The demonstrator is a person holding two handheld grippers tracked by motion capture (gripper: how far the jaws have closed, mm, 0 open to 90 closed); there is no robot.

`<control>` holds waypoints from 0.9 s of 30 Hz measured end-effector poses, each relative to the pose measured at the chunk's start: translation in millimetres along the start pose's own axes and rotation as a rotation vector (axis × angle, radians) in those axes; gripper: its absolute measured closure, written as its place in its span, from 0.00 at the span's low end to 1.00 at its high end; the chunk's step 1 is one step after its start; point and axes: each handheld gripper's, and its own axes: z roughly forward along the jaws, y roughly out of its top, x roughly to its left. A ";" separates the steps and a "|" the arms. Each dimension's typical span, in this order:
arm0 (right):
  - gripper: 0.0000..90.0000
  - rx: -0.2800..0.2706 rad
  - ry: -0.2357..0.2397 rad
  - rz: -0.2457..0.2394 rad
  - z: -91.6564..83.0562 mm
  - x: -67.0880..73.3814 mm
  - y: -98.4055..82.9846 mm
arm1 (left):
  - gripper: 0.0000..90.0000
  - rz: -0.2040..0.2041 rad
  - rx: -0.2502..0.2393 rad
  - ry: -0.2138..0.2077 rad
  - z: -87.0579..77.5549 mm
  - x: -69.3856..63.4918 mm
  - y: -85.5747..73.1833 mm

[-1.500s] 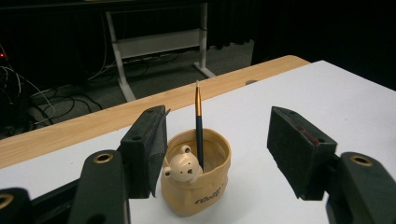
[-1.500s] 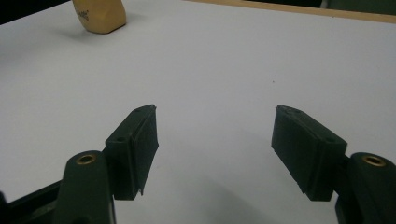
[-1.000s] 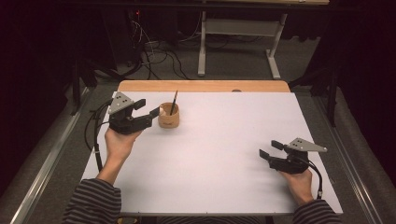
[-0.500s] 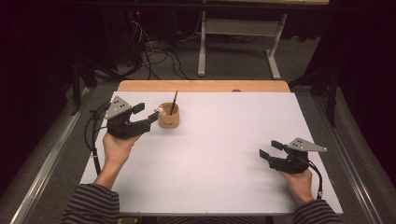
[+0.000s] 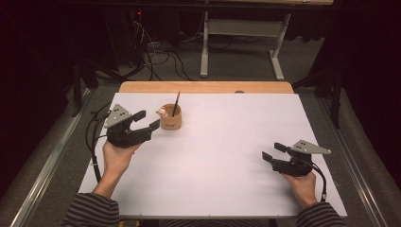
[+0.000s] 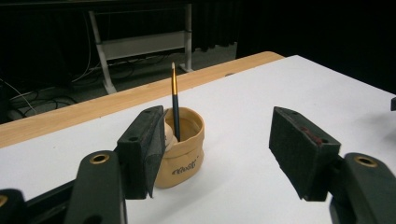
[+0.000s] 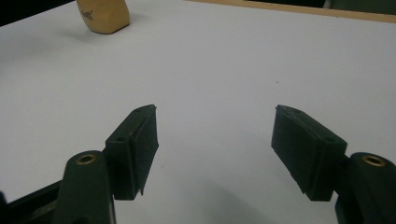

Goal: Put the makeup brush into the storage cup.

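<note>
Inside cup [image 5: 170, 121], brush [image 5: 176, 103] upright

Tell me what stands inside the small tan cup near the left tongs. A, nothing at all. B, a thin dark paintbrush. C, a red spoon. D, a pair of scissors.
B: a thin dark paintbrush with a gold band stands upright in the small tan cup, just ahead of the open left tongs.

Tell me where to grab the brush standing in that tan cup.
Probably the brush handle's upper stretch, above the cup rim. It stands near upright and free there. Bring the left gripper in level from its side, open jaws either side of the shaft.
</note>
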 end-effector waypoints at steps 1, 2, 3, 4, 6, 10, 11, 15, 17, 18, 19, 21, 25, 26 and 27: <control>0.37 0.001 0.000 0.001 0.0 0.3 0.0 | 0.41 -0.001 -0.001 0.000 -1.0 -0.3 -0.9; 0.37 -0.001 0.000 -0.002 0.1 0.2 0.0 | 0.41 -0.001 -0.002 -0.001 -2.1 -0.5 -1.6; 0.37 0.000 0.000 0.000 0.1 0.5 0.0 | 0.41 -0.003 -0.003 -0.003 -3.1 -0.7 -2.3; 0.37 0.001 0.000 0.002 0.0 0.8 0.0 | 0.41 -0.003 -0.003 -0.003 -4.0 -1.0 -2.9; 0.37 0.002 0.001 0.002 0.2 0.9 0.0 | 0.41 -0.003 -0.004 -0.005 -5.5 -1.7 -4.0; 0.37 -0.001 0.000 0.001 0.0 1.0 0.1 | 0.41 -0.005 -0.004 -0.010 -7.5 -3.5 -6.8; 0.37 -0.001 0.000 0.001 -0.1 1.1 0.0 | 0.41 -0.005 0.000 -0.012 -7.6 -3.8 -7.8; 0.37 0.001 -0.001 0.003 -0.3 1.2 0.0 | 0.40 -0.014 0.007 -0.019 -7.3 -5.6 -12.6; 0.37 -0.001 0.000 -0.002 -0.2 0.7 0.0 | 0.40 -0.016 0.009 -0.022 -7.1 -6.7 -14.7; 0.37 -0.001 0.000 -0.002 -0.3 0.7 0.0 | 0.40 -0.017 0.010 -0.024 -7.0 -7.1 -15.7; 0.37 -0.001 0.000 -0.001 -0.2 0.7 0.0 | 0.40 -0.018 0.011 -0.025 -6.9 -7.6 -16.6; 0.37 -0.001 -0.001 -0.002 -0.3 0.7 0.0 | 0.40 -0.022 0.011 -0.028 -6.8 -8.6 -18.3; 0.37 -0.001 -0.001 -0.002 -0.4 0.7 0.1 | 0.40 -0.026 0.016 -0.035 -6.8 -9.7 -21.1; 0.37 -0.001 -0.001 -0.002 -0.4 0.8 0.1 | 0.40 -0.028 0.016 -0.036 -6.8 -9.6 -21.8; 0.37 -0.001 -0.001 -0.003 -0.4 0.8 0.1 | 0.40 -0.032 0.016 -0.037 -6.9 -9.4 -22.5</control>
